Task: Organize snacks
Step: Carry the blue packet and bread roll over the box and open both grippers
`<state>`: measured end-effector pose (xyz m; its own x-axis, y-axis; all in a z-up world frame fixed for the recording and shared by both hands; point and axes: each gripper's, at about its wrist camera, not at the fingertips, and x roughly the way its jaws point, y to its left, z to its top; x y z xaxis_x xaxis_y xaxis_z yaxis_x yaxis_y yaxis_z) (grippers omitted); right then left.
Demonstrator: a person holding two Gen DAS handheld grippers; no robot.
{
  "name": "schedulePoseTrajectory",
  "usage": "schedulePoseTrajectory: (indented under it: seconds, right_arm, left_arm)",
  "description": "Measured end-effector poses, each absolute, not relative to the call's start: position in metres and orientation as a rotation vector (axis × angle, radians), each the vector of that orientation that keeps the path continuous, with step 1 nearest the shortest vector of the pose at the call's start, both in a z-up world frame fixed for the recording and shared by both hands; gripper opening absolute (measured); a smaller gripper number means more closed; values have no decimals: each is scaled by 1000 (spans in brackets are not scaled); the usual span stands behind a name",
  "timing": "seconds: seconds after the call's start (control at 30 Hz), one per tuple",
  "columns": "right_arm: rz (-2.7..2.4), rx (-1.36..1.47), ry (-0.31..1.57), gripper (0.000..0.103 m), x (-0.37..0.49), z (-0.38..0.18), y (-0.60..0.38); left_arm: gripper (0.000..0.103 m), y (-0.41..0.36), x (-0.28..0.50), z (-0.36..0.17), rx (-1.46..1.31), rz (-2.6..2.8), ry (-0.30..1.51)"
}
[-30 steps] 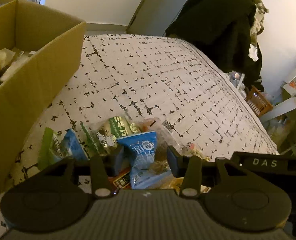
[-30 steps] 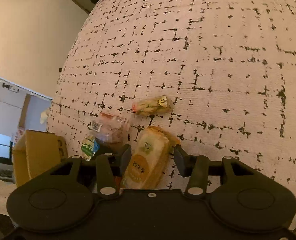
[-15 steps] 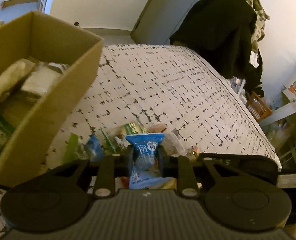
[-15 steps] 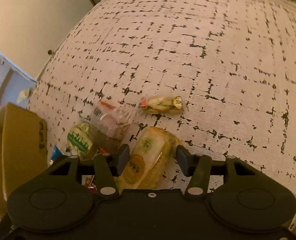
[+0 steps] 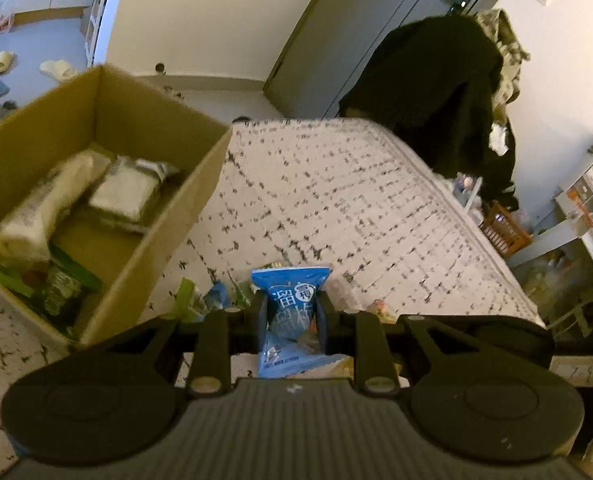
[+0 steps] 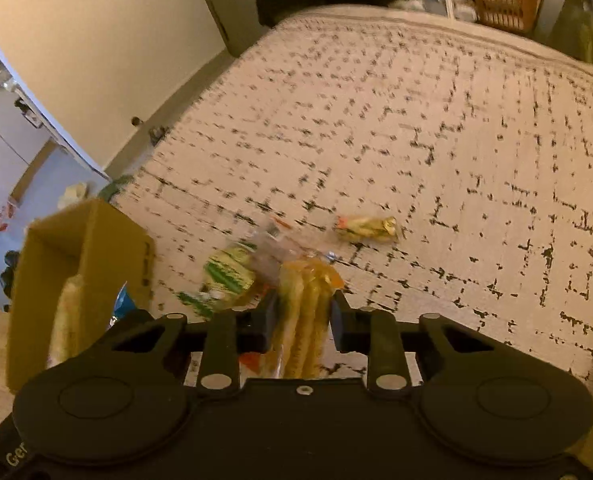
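1. Snacks are gripped by both tools: the left gripper [image 5: 291, 314] pinches a blue packet [image 5: 290, 300], and the right gripper [image 6: 303, 314] has just closed on a yellow wafer pack [image 6: 305, 312].
2. Only the left view looks into the cardboard box [image 5: 168, 216], where pale packs lie.
3. Only the right view shows a small wrapped candy [image 6: 366, 229] lying apart on the patterned mattress [image 6: 456, 160].

Dim warm indoor light, motion blur on cardboard box [image 5: 96, 184] contents, fisheye bending at edges
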<state>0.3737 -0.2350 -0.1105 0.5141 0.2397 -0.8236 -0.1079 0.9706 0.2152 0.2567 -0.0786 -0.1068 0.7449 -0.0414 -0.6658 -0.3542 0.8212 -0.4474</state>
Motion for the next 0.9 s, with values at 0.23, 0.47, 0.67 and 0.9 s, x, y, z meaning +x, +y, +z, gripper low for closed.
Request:
schedulePoseTrajectory:
  seconds: [0.23,0.47,0.67,0.9]
  right_arm:
    - [261,112,919,23,353,-84,-217]
    - [326,141,837,23,333,-59,-199]
    - [373,236,818,23,324,-56,-181]
    - [449,247,780,23,316,-50,-155]
  left_arm:
    - [23,-61,236,-78,-584,188,652]
    - [23,-37,217,-60,-580,220,597]
    - [23,-18,207,-49,-565,245,570]
    - [23,9,199,-44,-546,282,556]
